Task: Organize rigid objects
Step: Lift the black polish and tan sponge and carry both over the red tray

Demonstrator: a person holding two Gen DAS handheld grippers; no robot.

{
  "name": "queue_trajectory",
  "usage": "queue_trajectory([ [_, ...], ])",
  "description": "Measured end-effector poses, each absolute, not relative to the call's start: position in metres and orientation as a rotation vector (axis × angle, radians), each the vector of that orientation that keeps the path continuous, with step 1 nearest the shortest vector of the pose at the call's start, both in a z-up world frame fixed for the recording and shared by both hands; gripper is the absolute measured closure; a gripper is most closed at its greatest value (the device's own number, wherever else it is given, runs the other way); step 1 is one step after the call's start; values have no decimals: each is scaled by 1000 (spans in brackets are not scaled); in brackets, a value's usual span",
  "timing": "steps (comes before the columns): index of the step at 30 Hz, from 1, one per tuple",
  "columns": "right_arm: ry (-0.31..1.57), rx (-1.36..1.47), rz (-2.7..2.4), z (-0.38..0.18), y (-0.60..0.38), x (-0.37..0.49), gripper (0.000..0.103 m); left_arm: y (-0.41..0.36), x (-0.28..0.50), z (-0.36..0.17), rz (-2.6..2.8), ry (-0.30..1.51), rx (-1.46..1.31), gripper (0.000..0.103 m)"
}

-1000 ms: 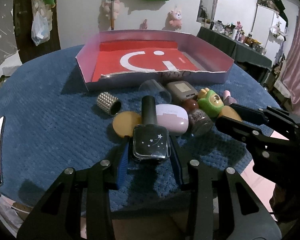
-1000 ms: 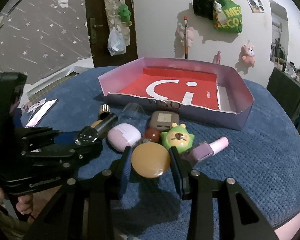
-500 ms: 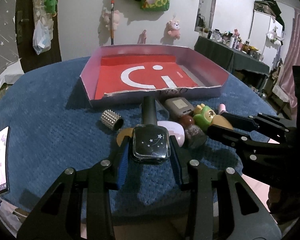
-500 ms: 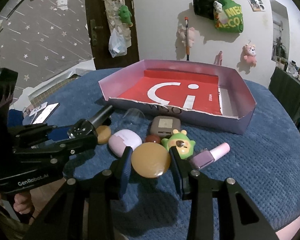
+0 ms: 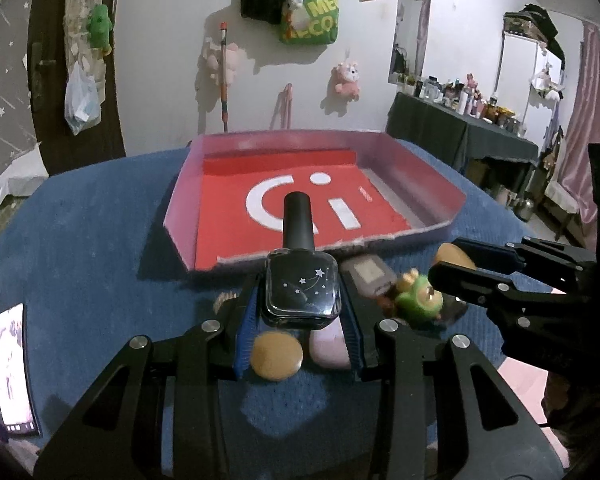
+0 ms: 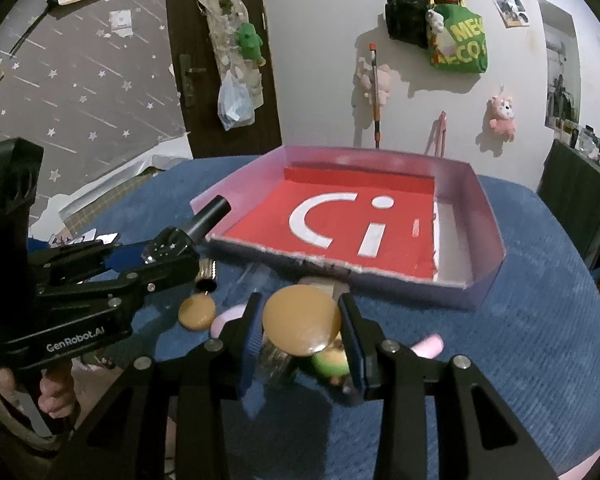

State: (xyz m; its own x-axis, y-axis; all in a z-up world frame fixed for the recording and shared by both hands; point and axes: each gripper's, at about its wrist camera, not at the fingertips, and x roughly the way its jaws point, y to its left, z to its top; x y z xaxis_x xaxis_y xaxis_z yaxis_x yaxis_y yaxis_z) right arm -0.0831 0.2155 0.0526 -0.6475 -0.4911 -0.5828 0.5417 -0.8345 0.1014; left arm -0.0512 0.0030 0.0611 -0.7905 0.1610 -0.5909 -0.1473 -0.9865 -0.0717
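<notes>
Tray [image 5: 416,160] with red floor holds nothing; small objects lie before it.

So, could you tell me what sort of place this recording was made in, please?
Most likely a lived-in bedroom at home, not a lab: plush toys and a green tote bag hang on the wall, a side table crowded with bottles stands by a pink curtain.

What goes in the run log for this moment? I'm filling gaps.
left tongs: shut on nail polish bottle | right tongs: shut on tan disc | both held above table | tray: empty
</notes>
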Motion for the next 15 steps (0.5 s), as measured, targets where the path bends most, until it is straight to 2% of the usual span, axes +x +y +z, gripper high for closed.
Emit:
queue_trajectory([
  [15,11,871,-2418,98,223,-144,63,-1,-99,95,2829,-63,-946,68],
])
